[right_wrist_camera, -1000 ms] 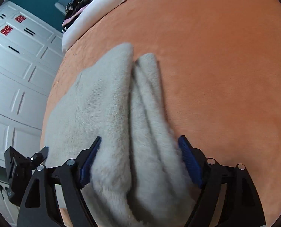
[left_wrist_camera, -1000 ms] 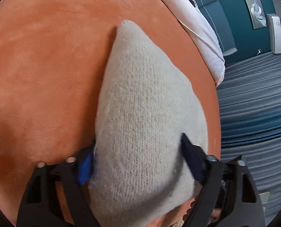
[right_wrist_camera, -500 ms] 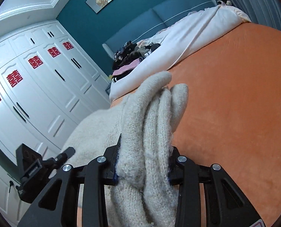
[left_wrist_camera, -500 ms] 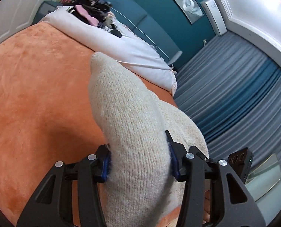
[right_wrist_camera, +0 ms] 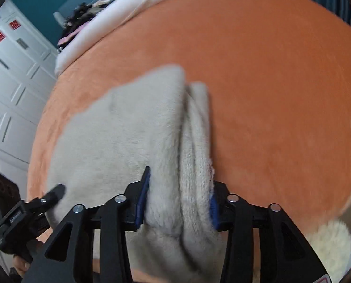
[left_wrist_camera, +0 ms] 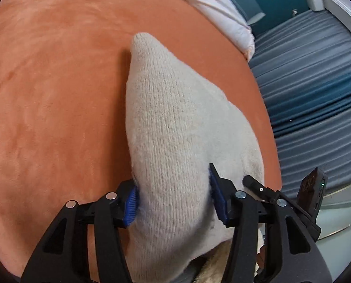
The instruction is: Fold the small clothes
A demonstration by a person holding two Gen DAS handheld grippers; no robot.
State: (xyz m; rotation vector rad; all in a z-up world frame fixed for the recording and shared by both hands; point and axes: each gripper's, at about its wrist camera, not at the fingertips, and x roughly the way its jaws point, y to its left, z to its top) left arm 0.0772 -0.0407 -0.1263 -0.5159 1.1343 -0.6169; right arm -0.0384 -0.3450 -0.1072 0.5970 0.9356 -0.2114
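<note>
Both views are bright with soft, even daylight; no hard glare shows. In the left wrist view the picture is sharp: the knit of the sweater (left_wrist_camera: 175, 129) reads clearly, and it casts a narrow soft shadow on the orange bed (left_wrist_camera: 57, 94) along its left edge. The far right corner is paler, washed out near the wall. The right wrist view is smeared by motion blur: the sweater (right_wrist_camera: 128, 129) looks fuzzy, the bed (right_wrist_camera: 269, 94) streaked, worst at the right edge. Both frames bulge with fisheye distortion, bending the bed's edge into a curve, and dark vignetted corners ring each picture.
</note>
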